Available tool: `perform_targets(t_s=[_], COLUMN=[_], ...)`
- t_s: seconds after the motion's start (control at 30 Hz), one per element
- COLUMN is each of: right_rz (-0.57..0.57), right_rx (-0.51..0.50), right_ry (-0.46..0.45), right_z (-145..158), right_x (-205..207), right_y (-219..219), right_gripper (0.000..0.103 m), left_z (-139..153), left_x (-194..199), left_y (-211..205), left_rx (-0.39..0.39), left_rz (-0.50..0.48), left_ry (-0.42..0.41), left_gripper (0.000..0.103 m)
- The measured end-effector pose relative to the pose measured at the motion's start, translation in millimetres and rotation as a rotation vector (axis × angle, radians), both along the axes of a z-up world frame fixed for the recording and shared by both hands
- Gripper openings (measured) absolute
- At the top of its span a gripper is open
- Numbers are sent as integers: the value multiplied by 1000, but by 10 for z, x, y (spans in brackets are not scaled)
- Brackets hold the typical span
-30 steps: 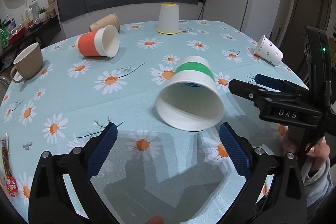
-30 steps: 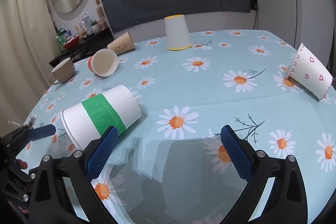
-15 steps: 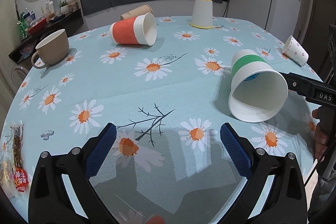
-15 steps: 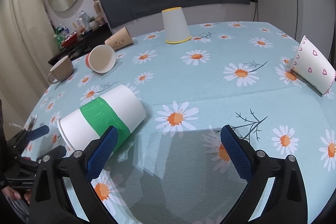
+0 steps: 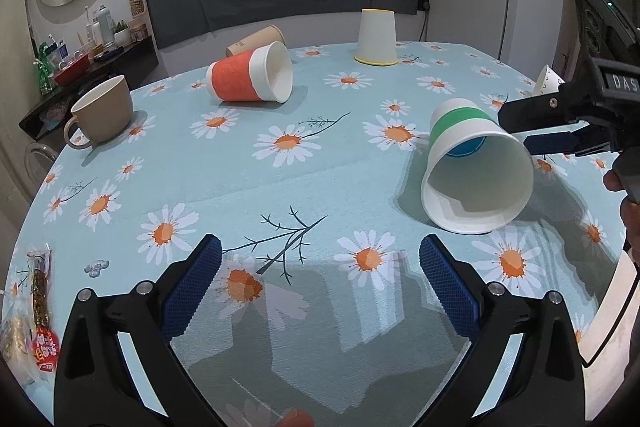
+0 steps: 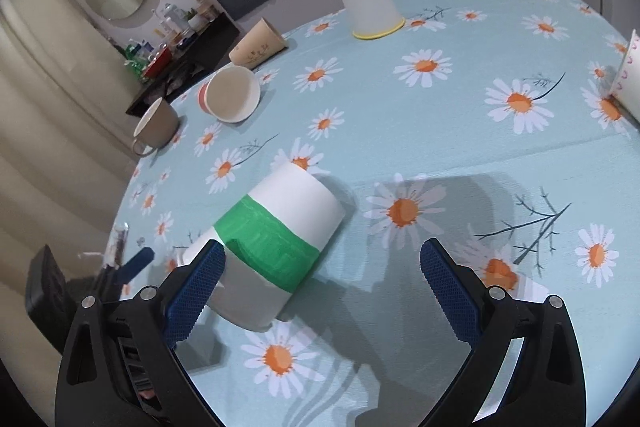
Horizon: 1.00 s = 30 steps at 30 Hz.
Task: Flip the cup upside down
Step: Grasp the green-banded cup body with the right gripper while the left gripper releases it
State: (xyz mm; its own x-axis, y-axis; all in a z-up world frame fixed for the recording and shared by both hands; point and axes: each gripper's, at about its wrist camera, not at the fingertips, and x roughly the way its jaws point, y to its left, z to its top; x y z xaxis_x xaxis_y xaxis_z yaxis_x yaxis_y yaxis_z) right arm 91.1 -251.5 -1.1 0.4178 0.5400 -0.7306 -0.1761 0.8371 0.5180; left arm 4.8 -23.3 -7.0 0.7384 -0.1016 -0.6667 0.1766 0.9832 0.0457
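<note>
heart-print cup (image 6: 630,75) cut by frame edge, snack packet (image 5: 38,311) partly cropped

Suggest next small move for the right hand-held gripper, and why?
Probably shift the right hand-held gripper left so its open jaws straddle the green-banded cup. The cup lies on its side on the tablecloth, only the left pad is beside it, and nothing is gripped yet.

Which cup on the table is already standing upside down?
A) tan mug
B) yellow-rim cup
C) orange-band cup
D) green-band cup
B. The yellow-rim cup stands mouth-down on the cloth, while the green-band cup and orange-band cup lie on their sides and the tan mug sits upright.
</note>
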Motion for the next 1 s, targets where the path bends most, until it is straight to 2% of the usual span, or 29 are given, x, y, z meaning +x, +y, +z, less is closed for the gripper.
perform_targets(t_s=[0.27,0.4,0.5,0.57,0.8,0.87,1.0], right_rz=[55,42,43,48,27,15,-24], right_rx=[213,194,222,252,210,163,-12], right_ry=[224,269,329,349,229,161,-49], right_z=[-97,-156,-253,-288,-112,-9,248], right_x=[305,370,470,515,510,510,487], right_y=[151,214,214,217,191,194,255], right_gripper=[94,93,60,58,57,57,57], left_z=[11,22,28,31,31,32,29], left_x=[-52,-77,-86,-89,-82,-82,-77], left_y=[-9,-9,-16,-13,11,11,17], left_rx=[-6,-17,-19,-23,-39,-38,-40], left_rz=[-19,-37,-44,-45,-42,-42,-37], left_ry=[-26,-36,-40,-42,-40,-40,-38], left_gripper=[97,97,97,97,97,97,97])
